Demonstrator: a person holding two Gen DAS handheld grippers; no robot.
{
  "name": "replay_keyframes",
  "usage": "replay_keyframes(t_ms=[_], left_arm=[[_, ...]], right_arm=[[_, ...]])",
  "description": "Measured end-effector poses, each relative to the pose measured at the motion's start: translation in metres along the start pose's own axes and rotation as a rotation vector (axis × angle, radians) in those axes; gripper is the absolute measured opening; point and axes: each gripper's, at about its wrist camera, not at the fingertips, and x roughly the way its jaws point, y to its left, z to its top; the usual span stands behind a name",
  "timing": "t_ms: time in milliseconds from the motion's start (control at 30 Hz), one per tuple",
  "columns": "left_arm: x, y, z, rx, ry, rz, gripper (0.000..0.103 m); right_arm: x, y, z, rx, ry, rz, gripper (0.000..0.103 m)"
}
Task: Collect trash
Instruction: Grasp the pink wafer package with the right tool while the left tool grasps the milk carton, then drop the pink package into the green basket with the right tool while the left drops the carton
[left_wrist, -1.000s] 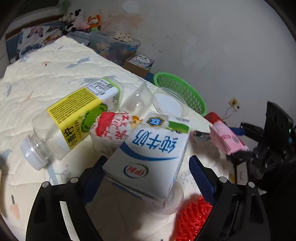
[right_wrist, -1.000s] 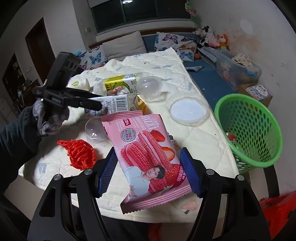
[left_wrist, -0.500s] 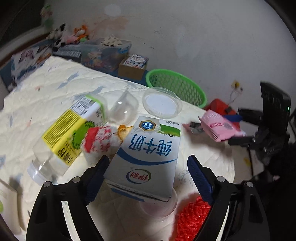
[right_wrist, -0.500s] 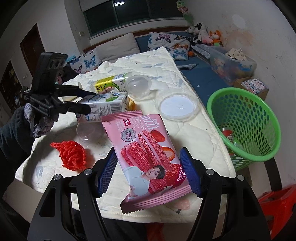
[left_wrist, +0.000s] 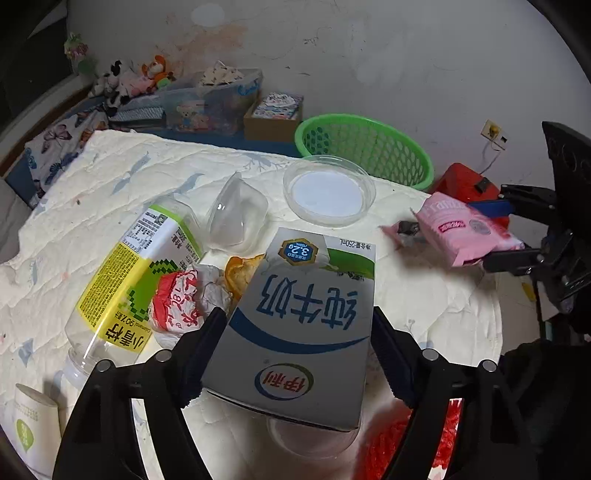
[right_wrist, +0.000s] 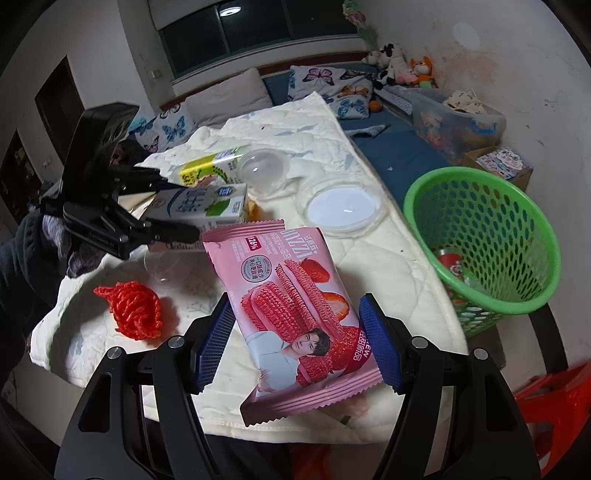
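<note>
White-and-blue cardboard milk carton (left_wrist: 299, 325), loosely framed a second ago, now gets squeezed by the closing left gripper (left_wrist: 297, 347), ready for binning.

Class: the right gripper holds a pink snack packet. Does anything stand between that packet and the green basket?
Nothing visible does. The pink snack packet sits between the right gripper pads; the green basket stands open beyond the table edge, to the right.

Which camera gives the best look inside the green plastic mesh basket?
The right wrist view. It looks down into the green plastic mesh basket, showing its open mouth, its mesh wall and a red-and-white item lying at the bottom. The left wrist view shows the same basket only from the side, beyond the table edge, contents hidden.
</note>
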Motion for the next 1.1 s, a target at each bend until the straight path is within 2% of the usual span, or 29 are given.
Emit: replay_keyframes(t_ms=[167, 300, 500, 667, 867, 1033, 1100], left_arm=[[-0.008, -0.016, -0.002, 0.007, -0.017, 0.073, 0.071], [-0.023, -0.022, -0.002, -0.048, -0.033, 0.072, 0.061], [-0.042, -0.026, 0.004, -0.125, -0.085, 0.106, 0.061], [-0.061, -0.032, 0.014, -0.201, -0.138, 0.117, 0.061], [-0.073, -0.045, 0.042, -0.242, -0.197, 0.118, 0.061], [-0.059, -0.056, 0.080, -0.245, -0.197, 0.095, 0.061], [-0.051, -0.061, 0.095, -0.241, -0.197, 0.095, 0.061]], right_arm=[[-0.009, -0.016, 0.000, 0.044, -0.019, -0.010, 0.069], [-0.018, -0.042, 0.005, 0.097, -0.044, -0.042, 0.069], [-0.023, -0.099, 0.024, 0.155, -0.079, -0.130, 0.069], [-0.012, -0.142, 0.040, 0.180, -0.065, -0.175, 0.070], [0.023, -0.196, 0.049, 0.263, -0.005, -0.199, 0.070], [0.049, -0.222, 0.049, 0.301, 0.043, -0.152, 0.070], [0.052, -0.229, 0.048, 0.315, 0.039, -0.131, 0.074]])
